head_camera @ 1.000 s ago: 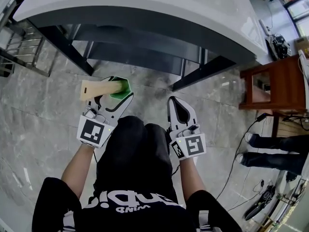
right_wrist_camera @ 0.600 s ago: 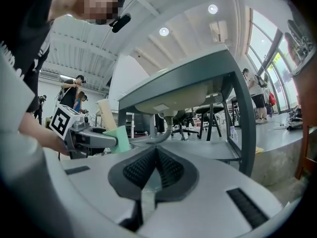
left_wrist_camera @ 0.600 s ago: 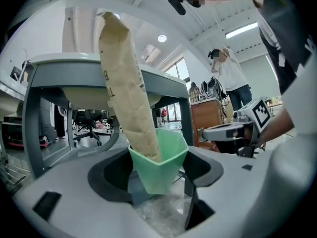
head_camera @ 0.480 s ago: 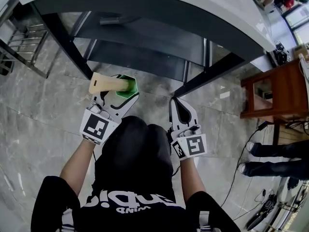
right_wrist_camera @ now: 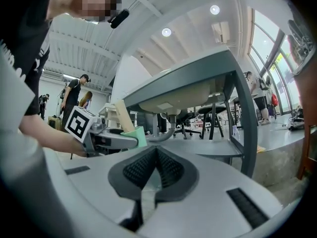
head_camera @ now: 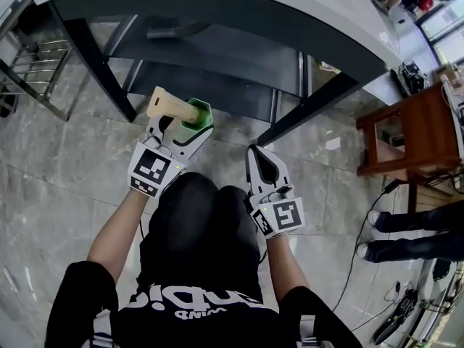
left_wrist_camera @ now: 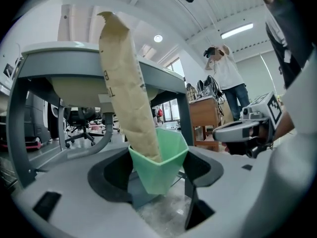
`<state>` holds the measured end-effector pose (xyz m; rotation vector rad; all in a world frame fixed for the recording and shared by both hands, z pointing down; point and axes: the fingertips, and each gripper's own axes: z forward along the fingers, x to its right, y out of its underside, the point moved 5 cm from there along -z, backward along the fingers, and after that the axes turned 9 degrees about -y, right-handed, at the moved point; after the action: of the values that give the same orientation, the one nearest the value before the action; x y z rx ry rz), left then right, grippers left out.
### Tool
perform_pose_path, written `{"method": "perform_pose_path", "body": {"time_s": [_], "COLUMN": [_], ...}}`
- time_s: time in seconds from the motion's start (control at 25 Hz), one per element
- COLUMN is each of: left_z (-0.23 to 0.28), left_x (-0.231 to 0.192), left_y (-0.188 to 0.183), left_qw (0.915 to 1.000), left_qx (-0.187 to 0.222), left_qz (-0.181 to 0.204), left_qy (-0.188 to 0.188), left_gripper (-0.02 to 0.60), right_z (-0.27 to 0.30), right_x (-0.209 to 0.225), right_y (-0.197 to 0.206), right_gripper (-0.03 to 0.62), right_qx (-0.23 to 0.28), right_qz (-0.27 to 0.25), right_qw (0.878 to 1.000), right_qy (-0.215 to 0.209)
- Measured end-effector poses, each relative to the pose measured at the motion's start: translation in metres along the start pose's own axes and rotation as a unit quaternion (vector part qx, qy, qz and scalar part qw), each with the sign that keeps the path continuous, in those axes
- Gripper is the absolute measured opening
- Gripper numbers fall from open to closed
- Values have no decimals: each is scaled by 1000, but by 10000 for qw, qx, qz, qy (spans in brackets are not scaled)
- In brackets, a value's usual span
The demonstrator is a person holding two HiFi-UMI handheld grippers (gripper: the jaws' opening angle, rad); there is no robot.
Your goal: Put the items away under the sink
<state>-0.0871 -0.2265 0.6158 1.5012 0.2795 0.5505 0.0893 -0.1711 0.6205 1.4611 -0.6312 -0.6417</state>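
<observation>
My left gripper (head_camera: 190,125) is shut on a green faceted cup (head_camera: 198,116) (left_wrist_camera: 158,162) that holds a tan paper-wrapped roll (head_camera: 170,106) (left_wrist_camera: 128,88). The roll sticks out to the left in the head view and stands tall in the left gripper view. Cup and roll hang just in front of the dark lower shelf (head_camera: 210,85) under the white sink counter (head_camera: 239,6). My right gripper (head_camera: 262,169) (right_wrist_camera: 152,168) is shut and holds nothing, low and to the right of the left one. In the right gripper view the cup (right_wrist_camera: 134,137) shows at left.
Dark table legs (head_camera: 98,67) (head_camera: 308,104) frame the space under the sink, with a drain pipe (right_wrist_camera: 171,128) beneath the basin. A metal rack (head_camera: 29,64) stands at left, a wooden stool (head_camera: 413,133) at right. Someone's feet (head_camera: 377,230) are at far right on the grey tiled floor.
My left gripper has carried the cup and roll forward and up toward the shelf under the sink. The right gripper has shifted slightly forward.
</observation>
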Motion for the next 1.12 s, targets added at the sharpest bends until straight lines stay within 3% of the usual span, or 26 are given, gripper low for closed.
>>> {"method": "perform_pose_path", "body": {"time_s": [0.4,1.12], "left_z": [73,175], "left_x": [-15,-50], "left_y": [-10,1], "left_qw": [9999,9993], "left_qx": [116,-273], "left_qz": [-48,-136], "left_qy": [-5,-231], "left_gripper": [328,328], "right_z": [1,17], "right_x": [-7,-2], "right_y": [-5,-10], "right_gripper": [17,18], "right_qx": [98,263], "right_qz": [-17,47], "right_qw": [9999,9996], "right_qy": [35,116]}}
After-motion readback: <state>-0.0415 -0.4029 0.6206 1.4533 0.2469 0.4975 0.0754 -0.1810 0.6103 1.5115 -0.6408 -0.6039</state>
